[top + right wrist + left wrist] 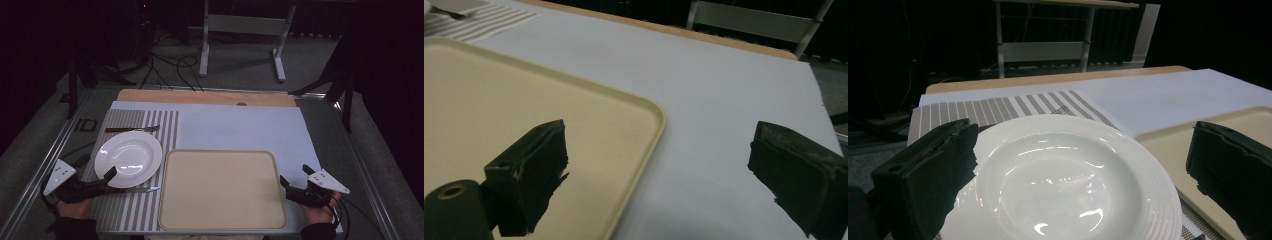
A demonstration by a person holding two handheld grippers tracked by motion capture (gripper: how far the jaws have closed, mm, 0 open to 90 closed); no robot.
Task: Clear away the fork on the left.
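A white deep plate [128,159] lies on a striped placemat [125,207] at the table's left. A fork [132,129] lies beyond the plate and a knife [139,190] just in front of it. My left gripper [106,180] is open at the plate's near rim; in the left gripper view the plate [1063,175] sits between the two spread jaws of the left gripper [1083,135]. A beige tray [222,190] lies bare at centre. My right gripper [295,176] is open beside its right edge, and the right gripper [659,132] straddles the tray's rim [644,135].
A pale sheet [240,125] covers most of the table, with a wooden strip [200,96] at the far edge. Metal rails run along both sides. Beyond stand a grey table frame [240,25] and cables [170,65] on the floor.
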